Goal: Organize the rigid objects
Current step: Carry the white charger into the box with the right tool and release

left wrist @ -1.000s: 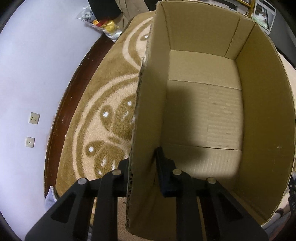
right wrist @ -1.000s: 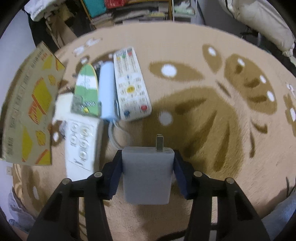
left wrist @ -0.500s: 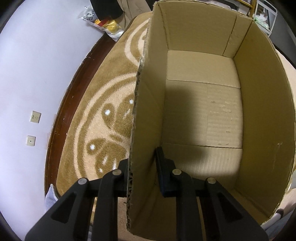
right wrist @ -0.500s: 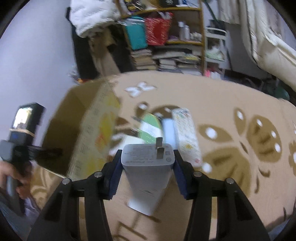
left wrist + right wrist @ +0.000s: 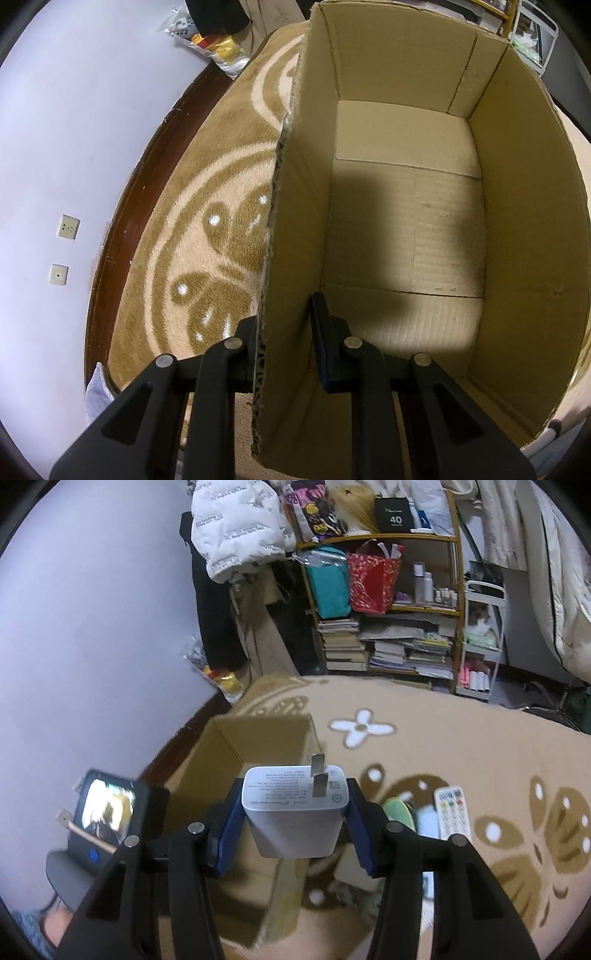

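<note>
My right gripper (image 5: 295,812) clamps a white charger (image 5: 294,812), prongs forward, raised above the open box (image 5: 236,753) on the rug (image 5: 461,760). My left gripper (image 5: 284,332) pinches the box's side wall (image 5: 295,229), level with its rim.

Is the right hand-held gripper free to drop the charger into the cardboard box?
Probably yes: the right hand-held gripper holds the charger near the cardboard box, whose top is open and floor bare.
</note>
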{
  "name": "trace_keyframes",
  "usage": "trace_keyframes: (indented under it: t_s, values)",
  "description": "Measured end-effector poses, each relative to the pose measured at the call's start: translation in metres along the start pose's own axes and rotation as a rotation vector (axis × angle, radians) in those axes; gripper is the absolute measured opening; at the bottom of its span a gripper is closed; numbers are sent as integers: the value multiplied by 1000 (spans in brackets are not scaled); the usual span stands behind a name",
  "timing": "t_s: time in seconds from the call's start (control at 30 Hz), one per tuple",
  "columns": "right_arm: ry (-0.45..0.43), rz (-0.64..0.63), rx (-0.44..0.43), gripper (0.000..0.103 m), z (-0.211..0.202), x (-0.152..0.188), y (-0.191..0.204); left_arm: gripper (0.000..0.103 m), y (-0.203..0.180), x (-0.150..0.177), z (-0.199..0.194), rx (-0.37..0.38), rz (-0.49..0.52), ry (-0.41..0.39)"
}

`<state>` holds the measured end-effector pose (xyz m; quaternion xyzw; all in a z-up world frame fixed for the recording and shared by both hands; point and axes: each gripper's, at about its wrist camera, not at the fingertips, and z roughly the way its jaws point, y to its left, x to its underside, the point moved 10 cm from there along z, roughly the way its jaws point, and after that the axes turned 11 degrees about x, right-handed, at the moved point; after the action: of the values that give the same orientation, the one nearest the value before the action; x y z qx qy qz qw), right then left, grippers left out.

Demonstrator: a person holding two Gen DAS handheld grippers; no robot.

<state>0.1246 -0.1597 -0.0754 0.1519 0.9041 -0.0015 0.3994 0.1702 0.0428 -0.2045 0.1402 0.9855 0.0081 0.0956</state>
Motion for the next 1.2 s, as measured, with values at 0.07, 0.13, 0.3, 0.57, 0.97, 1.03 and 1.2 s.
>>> trace_keyframes:
  t_s: [0.07,0.13,0.3,0.57,0.97,1.03,1.2]
  values:
    - [-1,3,-21,55,7,-5,7,19,1,0,1,0,-2,1]
    - [10,8,-38,55,12,-3,11,19,1,0,1,0,-2,0]
    - [8,-21,-31,55,22,1,21,19,1,0,3,-1,1,1]
    - [-24,-6,-68,55,16,-9,26,19,-1,1,5,-3,-1,4]
    - [84,-40,-95,55,39,23,36,19,2,4,6,15,-15,16]
    - [58,-43,-83,55,34,21,34,19,2,4,5,17,-16,14]
    - [13,-41,-34,67,20,8,21,18,6,3,3,-6,-14,8]
